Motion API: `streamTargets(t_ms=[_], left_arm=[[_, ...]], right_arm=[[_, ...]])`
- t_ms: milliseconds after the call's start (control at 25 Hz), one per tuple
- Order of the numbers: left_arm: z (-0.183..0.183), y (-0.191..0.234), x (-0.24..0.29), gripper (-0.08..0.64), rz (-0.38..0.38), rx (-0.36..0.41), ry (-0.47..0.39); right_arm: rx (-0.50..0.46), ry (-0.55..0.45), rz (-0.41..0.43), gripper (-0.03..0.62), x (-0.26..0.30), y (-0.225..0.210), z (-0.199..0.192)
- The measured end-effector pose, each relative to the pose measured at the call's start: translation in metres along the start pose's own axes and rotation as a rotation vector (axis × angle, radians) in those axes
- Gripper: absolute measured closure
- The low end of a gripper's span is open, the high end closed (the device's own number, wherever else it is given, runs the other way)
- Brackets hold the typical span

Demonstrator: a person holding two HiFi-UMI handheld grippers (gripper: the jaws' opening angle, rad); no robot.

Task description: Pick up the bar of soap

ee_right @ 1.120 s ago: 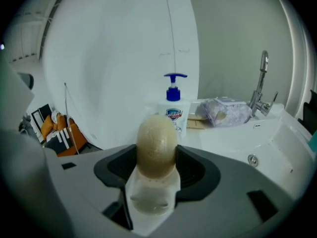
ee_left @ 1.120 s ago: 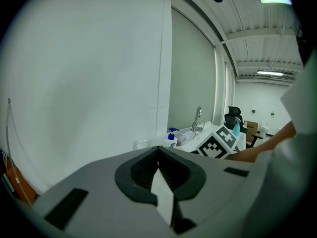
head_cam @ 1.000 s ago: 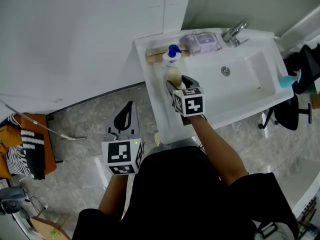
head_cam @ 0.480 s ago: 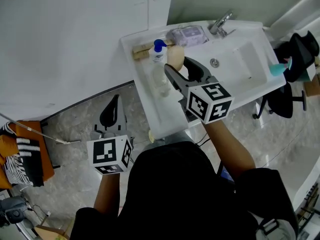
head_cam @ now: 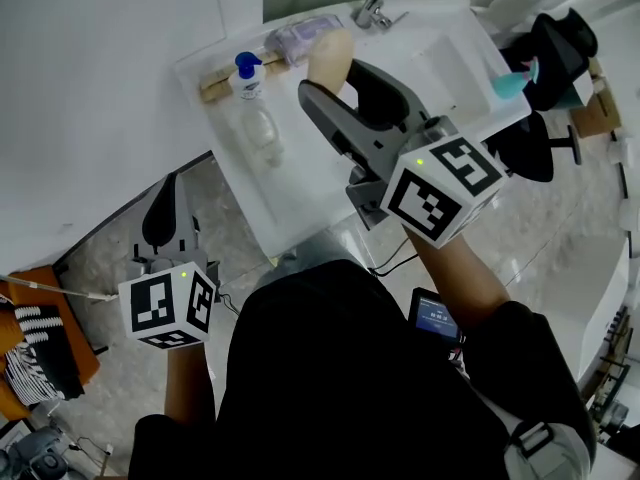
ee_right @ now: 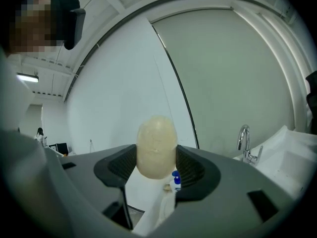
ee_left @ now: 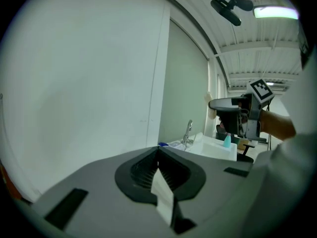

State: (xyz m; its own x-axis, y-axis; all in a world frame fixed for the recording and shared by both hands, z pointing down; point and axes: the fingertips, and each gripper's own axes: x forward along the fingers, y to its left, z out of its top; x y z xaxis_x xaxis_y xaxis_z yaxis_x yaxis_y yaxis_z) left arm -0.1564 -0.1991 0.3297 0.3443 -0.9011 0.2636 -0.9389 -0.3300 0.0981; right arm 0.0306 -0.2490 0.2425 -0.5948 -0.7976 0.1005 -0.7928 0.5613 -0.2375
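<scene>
The bar of soap (head_cam: 330, 50) is a pale cream oval, and my right gripper (head_cam: 335, 68) is shut on it, holding it high above the white sink (head_cam: 250, 203). In the right gripper view the soap (ee_right: 156, 145) stands upright between the two dark pads of the right gripper (ee_right: 156, 166), its top poking out above them. My left gripper (head_cam: 160, 208) hangs over the floor left of the sink. Its jaws meet in the left gripper view, the left gripper (ee_left: 158, 155) holding nothing. That view also catches the right gripper (ee_left: 233, 105) at the right.
On the sink's back rim stand a blue-capped pump bottle (head_cam: 245, 73), a wooden dish (head_cam: 215, 86) and a pack of wipes (head_cam: 300, 33). A clear bottle (head_cam: 262, 133) lies on the left rim. The faucet (head_cam: 375, 8) is at the back, a black chair (head_cam: 555, 38) at right.
My right gripper has risen well above the sink's left rim with the soap held in it. The left gripper has lifted slightly.
</scene>
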Motion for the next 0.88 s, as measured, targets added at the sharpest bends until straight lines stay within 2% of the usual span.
streamTargets(t_ms=[160,320,600,880], left_arm=[[0.01,-0.009,-0.003,0.551,-0.025,0.002,-0.021],[0.013,-0.012,-0.006,0.551,-0.034,0.003,-0.031],[0.017,-0.02,-0.023,0.551,-0.013,-0.001,-0.035],[0.011,-0.039,-0.047,0.551,0.019,0.01,-0.027]], right_arm=[[-0.048,0.007,-0.019,0.331,-0.014,0.004,0.002],[-0.052,0.006,-0.026,0.33,-0.017,0.006,0.002],[-0.076,-0.017,0.002,0.33,-0.027,0.014,0.013],[-0.101,-0.023,0.018,0.33,-0.054,0.016,0.005]])
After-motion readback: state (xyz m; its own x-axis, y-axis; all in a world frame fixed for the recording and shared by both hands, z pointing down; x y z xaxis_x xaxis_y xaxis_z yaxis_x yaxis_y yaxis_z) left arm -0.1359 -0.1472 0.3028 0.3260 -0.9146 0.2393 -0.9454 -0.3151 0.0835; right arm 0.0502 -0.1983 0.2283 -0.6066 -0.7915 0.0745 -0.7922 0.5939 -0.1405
